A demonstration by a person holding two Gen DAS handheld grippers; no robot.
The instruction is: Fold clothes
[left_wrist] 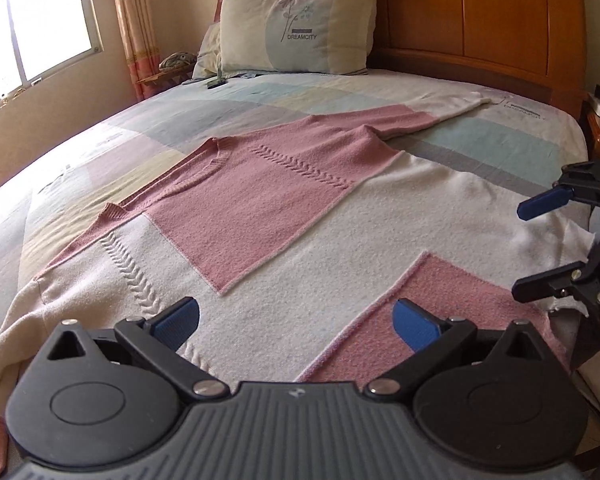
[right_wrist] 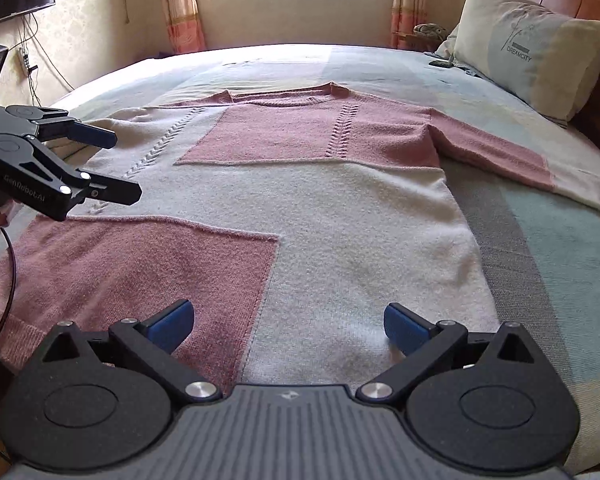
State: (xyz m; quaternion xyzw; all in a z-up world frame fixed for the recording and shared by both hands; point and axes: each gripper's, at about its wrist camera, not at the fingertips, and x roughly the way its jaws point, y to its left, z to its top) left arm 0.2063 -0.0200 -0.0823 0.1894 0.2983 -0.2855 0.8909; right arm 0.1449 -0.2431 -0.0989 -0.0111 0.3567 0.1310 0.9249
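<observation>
On bed (right_wrist: 560,264), sweater (right_wrist: 340,216) laid flat, sleeves spread, ready for folding. Left gripper (left_wrist: 296,322) and right gripper (right_wrist: 286,322) held spread at hem, nothing pinched.

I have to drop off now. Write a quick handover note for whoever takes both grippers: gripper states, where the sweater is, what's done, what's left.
Left gripper: open, empty, hovering over the sweater's hem.
Right gripper: open, empty, also at the hem.
Sweater: pink-and-cream knit lying flat, front up, on the bed, neckline toward the far side, one sleeve stretched toward the pillow.
Done: spread out. No fold visible.
Left: all folding, sleeves and body.
</observation>
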